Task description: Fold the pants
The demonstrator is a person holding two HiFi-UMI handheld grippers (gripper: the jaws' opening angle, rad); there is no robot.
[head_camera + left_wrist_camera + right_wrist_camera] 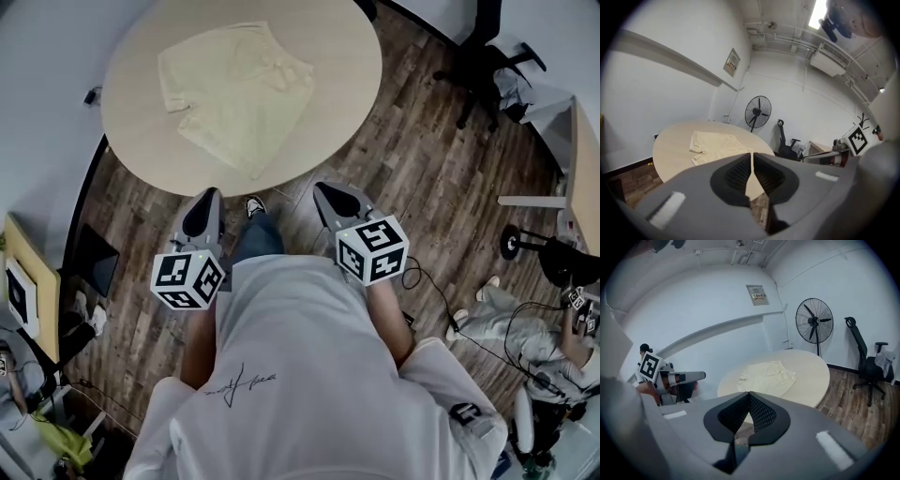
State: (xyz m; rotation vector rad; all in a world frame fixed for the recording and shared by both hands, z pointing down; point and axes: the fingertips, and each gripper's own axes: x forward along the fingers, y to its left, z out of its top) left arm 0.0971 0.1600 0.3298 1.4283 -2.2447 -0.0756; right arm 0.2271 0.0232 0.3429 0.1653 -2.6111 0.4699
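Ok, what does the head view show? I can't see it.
Pale yellow pants lie spread flat on a round wooden table. The person stands back from it on a wood floor, holding the left gripper and right gripper out in front, both empty and neither touching the pants.

Your round pale bench at twelve o'clock, standing on plank floor, cream pants lying flat around its centre

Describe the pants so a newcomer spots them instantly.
Find the big round beige table on the wood floor. Spread flat on its top are the pants. They are the only cloth there, pale yellow and lighter than the tabletop.
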